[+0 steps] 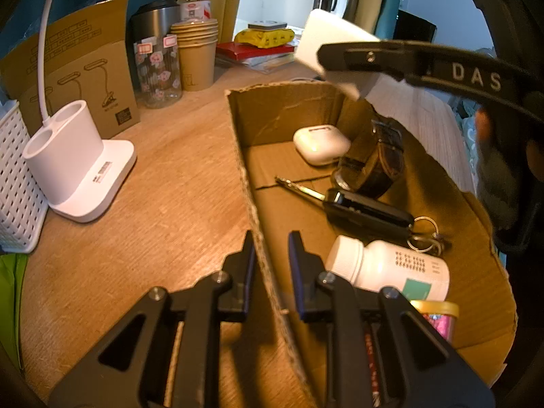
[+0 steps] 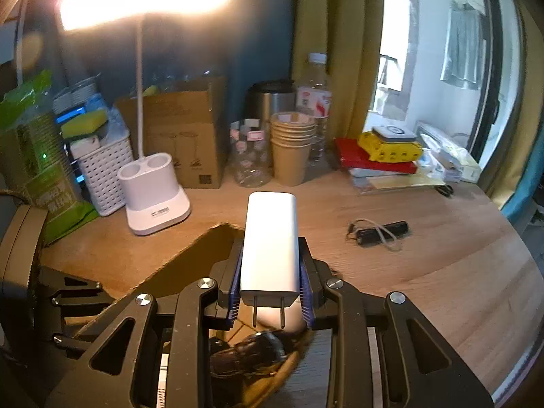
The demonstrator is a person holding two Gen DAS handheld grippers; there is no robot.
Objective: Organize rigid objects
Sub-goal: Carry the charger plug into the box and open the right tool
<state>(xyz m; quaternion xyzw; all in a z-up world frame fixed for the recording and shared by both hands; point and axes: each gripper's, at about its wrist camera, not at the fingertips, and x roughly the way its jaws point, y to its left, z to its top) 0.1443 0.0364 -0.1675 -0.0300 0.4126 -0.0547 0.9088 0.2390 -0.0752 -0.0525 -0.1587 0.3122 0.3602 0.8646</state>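
Observation:
An open cardboard box sits on the wooden desk. My left gripper is shut on its near left wall, one finger on each side. Inside the box lie a white earbud case, a black watch, a black car key, a white pill bottle and a small yellow-lidded jar. My right gripper is shut on a white plug charger with its two prongs toward the camera. In the left wrist view the charger and right gripper hang above the box's far right corner.
A white lamp base and a white basket stand left of the box. Behind are a lamp carton, stacked paper cups, bottles and a book pile. A black device with a cable lies on the desk to the right.

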